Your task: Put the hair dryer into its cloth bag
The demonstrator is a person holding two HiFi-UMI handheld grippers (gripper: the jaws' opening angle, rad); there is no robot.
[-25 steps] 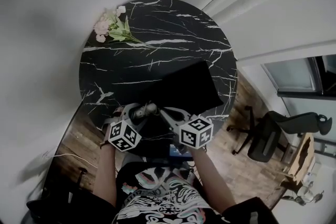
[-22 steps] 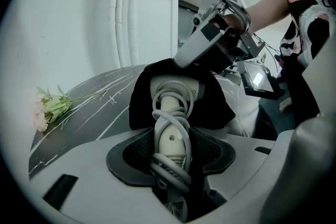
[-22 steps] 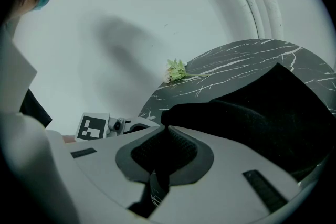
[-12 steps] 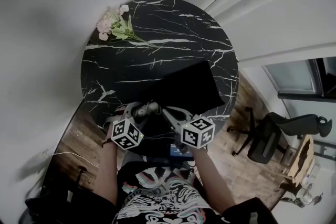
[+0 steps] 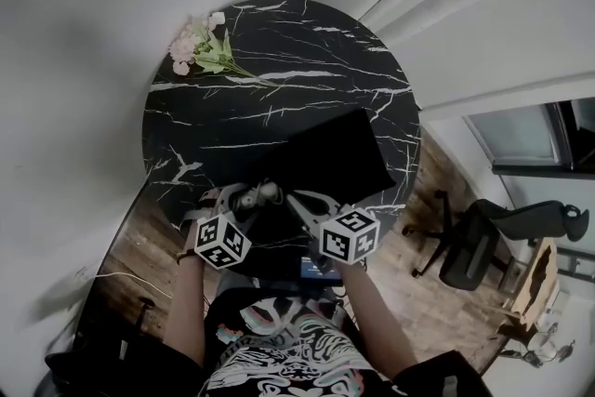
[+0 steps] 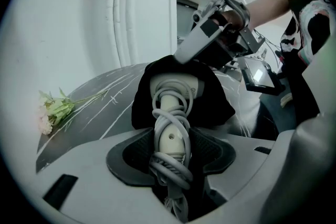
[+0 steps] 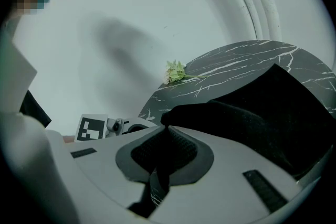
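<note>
So this is mid-insertion, I'd say. The left gripper (image 6: pixel 170 152) is clamped on the handle of the white plastic hair dryer (image 6: pixel 171 107), which has its grey cord wound around it. The dryer's head is poking into the mouth of the flat black cloth bag (image 5: pixel 327 153), with cloth bunched around the top and sides. The handle and cord are all outside. The right gripper (image 7: pixel 164 148) has its jaws closed tight on a fold of the bag's rim, holding the opening up off the round black marble table with white veins (image 5: pixel 279 51). A small bunch of pink flowers (image 5: pixel 197 46) sits at the far edge, well out of the way. The next move probably needs the left one pushing the dryer deeper while the right pulls the rim back over it. That looped cord looks like it could snag on the edge.
</note>
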